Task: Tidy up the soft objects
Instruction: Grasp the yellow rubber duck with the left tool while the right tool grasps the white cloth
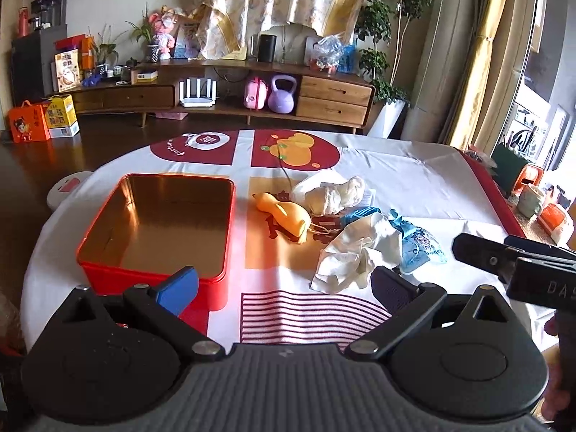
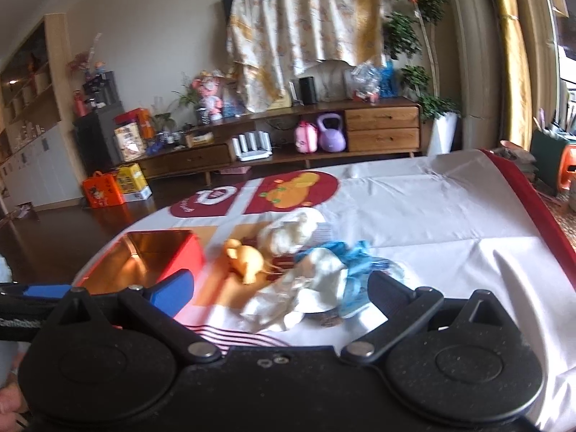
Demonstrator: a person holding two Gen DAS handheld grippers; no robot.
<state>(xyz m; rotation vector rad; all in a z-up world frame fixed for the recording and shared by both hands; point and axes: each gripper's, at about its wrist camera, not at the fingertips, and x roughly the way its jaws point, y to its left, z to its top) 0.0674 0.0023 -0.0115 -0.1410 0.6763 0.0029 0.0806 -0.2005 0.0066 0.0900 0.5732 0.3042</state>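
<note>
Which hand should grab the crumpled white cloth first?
Probably the right gripper: it is open with the white cloth lying right between its fingers. The left gripper, also open, sits nearer the red tin.

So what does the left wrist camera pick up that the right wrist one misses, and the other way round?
Only the left view shows the whole red tin, plainly empty, the right gripper coming in from the side, and a cup past the table's edge. Only the right view shows the wooden shelving on the far wall. Both share the yellow plush toy, the crumpled white cloth, the blue plastic bag, the rolled white bundle and the purple kettlebell. The left gripper stands open.
</note>
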